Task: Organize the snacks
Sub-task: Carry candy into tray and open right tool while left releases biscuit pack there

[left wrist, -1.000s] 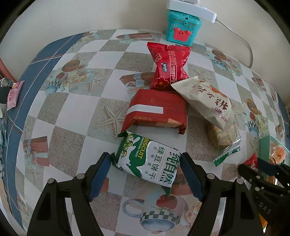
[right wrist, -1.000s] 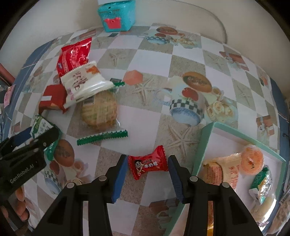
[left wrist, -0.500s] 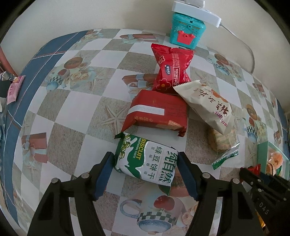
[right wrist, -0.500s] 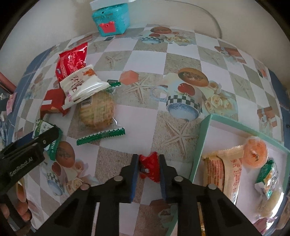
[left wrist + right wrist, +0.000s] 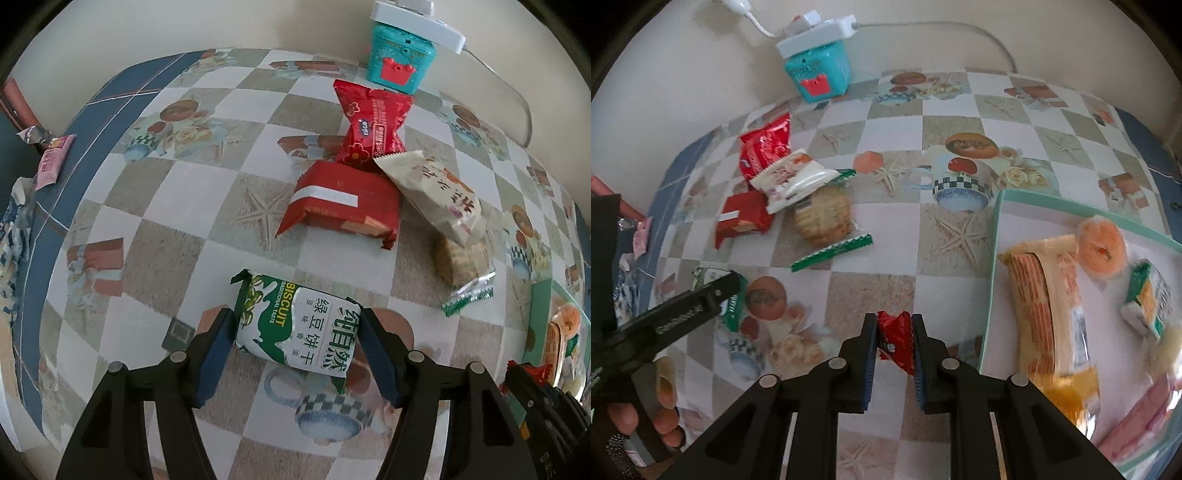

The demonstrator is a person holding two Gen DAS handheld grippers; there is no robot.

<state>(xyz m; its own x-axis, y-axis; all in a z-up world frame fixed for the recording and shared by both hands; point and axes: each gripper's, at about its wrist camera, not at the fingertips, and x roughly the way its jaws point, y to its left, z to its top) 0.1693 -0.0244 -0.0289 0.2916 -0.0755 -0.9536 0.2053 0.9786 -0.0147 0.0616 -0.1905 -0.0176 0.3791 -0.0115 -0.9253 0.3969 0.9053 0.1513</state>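
Observation:
My left gripper [image 5: 297,332] is shut on a green and white biscuit pack [image 5: 295,328], pads pressing both its ends, just above the patterned tablecloth. My right gripper [image 5: 894,345] is shut on a small red candy [image 5: 895,341] and holds it above the cloth, left of the mint-green tray [image 5: 991,280]. The tray holds an orange-striped wafer pack [image 5: 1049,295], a round orange snack [image 5: 1102,249] and a small green pack [image 5: 1148,295]. The left gripper also shows in the right wrist view [image 5: 713,295].
On the cloth lie a red kiss pack [image 5: 373,125], a dark red box pack [image 5: 343,203], a white pack [image 5: 436,192] and a clear-wrapped cookie [image 5: 823,218]. A teal tin [image 5: 400,64] with a white power strip stands by the wall. A pink wrapper [image 5: 51,162] lies at the left edge.
My left gripper closed onto the biscuit pack. My right gripper closed on the red candy, lifted it and moved it toward the tray.

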